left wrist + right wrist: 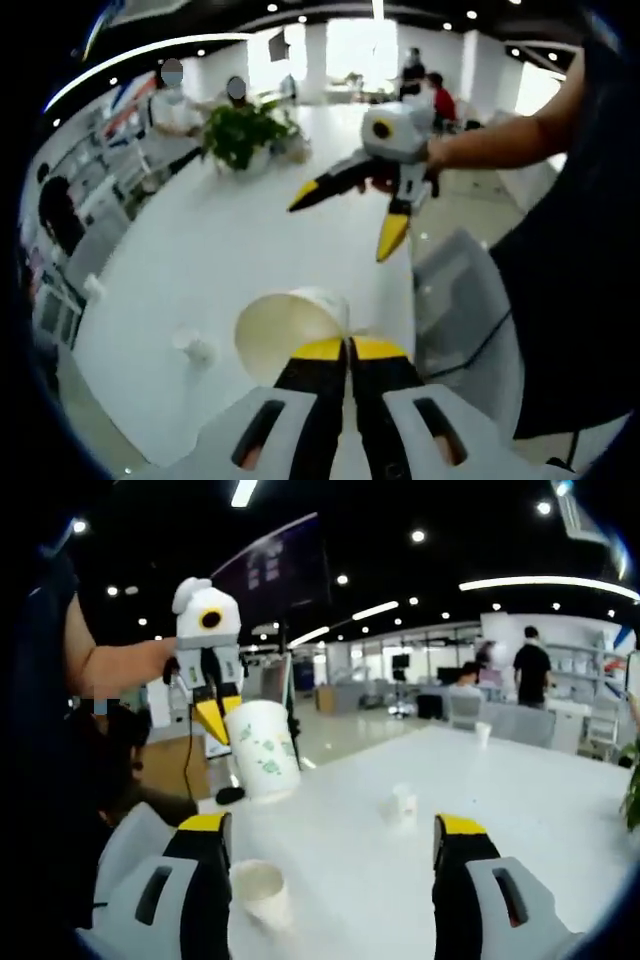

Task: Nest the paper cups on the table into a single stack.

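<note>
In the left gripper view, the left gripper (349, 350) had its yellow-tipped jaws pressed together on the rim of a paper cup (292, 330), whose open mouth faced the camera. The cup was held above the white table (220, 260), over its near end. A second, small cup (196, 347) stood on the table toward its left edge, apart from the held one. The right gripper (345, 215) hung over the table farther off, held in a person's hand (440, 155), with its two jaws spread wide and nothing between them. A potted plant (240, 132) stood near the table's far end.

In the right gripper view, the right gripper (332, 842) had its jaws standing far apart and empty. One cup (262, 892) stood upright on the table just beside its left jaw, near the table's near edge. A small cup (402, 805) stood farther in, toward the middle of the table. The left gripper (222, 718) was above the table's left edge, gripping the rim of the tilted, green-patterned paper cup (264, 750), clear of the surface. Another cup (483, 734) stood at the far edge.
</note>
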